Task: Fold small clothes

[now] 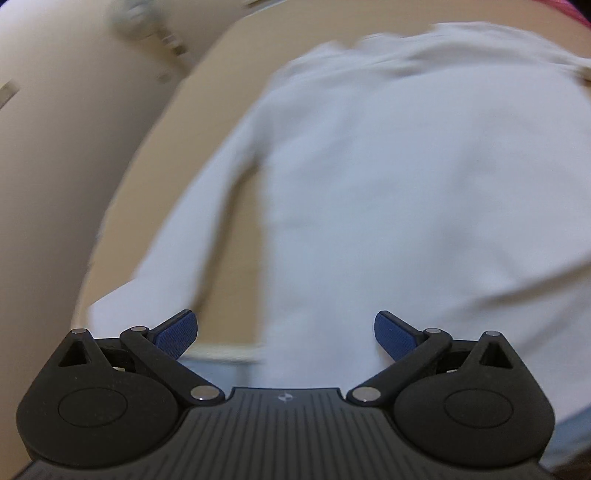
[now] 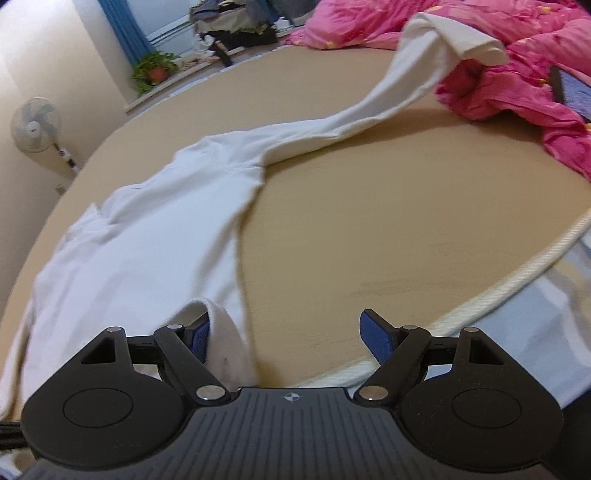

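A white long-sleeved top [image 1: 388, 184] lies spread on a tan bed surface [image 1: 221, 92]; the left wrist view is blurred. My left gripper [image 1: 286, 334] hovers open above the top's hem, with nothing between its blue pads. In the right wrist view the same top [image 2: 147, 229] stretches away, one sleeve [image 2: 388, 96] reaching toward the pink bedding. My right gripper [image 2: 284, 336] stands open at the top's near corner. A fold of the white cloth [image 2: 225, 343] is draped against its left pad, and the right pad is apart from the cloth.
A pink quilt [image 2: 517, 92] is heaped at the far right. The bed's corded edge [image 2: 498, 280] runs along the near right. A standing fan [image 2: 35, 125], a potted plant [image 2: 155, 68] and blue curtains [image 2: 122, 29] are by the far wall.
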{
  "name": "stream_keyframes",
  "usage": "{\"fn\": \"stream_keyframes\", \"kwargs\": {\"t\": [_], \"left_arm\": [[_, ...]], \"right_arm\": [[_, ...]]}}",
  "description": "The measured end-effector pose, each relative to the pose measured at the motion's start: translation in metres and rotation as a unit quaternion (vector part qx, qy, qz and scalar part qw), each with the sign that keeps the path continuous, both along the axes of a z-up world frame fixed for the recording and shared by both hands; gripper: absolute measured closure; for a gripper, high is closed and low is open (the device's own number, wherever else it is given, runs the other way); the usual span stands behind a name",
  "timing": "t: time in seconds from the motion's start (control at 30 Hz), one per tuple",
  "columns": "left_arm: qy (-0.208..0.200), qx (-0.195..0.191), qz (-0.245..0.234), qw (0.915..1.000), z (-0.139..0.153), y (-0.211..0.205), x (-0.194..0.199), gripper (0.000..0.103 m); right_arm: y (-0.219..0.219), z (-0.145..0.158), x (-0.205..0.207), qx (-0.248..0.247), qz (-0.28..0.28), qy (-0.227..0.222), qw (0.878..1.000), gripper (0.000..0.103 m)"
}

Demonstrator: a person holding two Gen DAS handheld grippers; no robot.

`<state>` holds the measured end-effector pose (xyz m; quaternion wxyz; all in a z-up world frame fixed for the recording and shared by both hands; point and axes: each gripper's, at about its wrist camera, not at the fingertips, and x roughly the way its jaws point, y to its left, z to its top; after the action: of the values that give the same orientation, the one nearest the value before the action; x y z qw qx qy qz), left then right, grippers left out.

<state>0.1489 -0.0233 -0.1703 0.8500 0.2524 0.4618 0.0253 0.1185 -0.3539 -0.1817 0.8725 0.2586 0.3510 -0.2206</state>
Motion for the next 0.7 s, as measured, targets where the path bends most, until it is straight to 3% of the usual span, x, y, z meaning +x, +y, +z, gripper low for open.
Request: {"fn": "stream_keyframes", "kwargs": {"t": [0.23,0.4,0.53,0.6,0.7], "left_arm": [[-0.004,0.028,0.131,0.991,-0.004,0.091,0.022,0.001],[-0.007,0.016,0.174,0.9846,0.004,0.124,0.027,0.001],[-0.009,-0.033,0.106,0.9938,0.021,0.107,0.014,0.001],[-0.01,-0.038,0.04,0.9984,0.027,0.074,0.003,0.001],[0.0,-0.056,-0.049,0.9972,0.033,0.017,-0.014,0.001]], "right_arm": [[-0.009,-0.014,-0.014,-0.001,-0.021,0.021,1.0,0.02],[-0.008,-0.015,-0.017,0.001,-0.02,0.024,0.999,0.02],[-0.008,-0.01,-0.015,-0.003,-0.012,0.025,1.0,0.02],[-0.006,-0.008,-0.013,-0.006,-0.009,0.026,1.0,0.02],[-0.005,-0.005,-0.011,-0.005,-0.007,0.025,1.0,0.02]]}}
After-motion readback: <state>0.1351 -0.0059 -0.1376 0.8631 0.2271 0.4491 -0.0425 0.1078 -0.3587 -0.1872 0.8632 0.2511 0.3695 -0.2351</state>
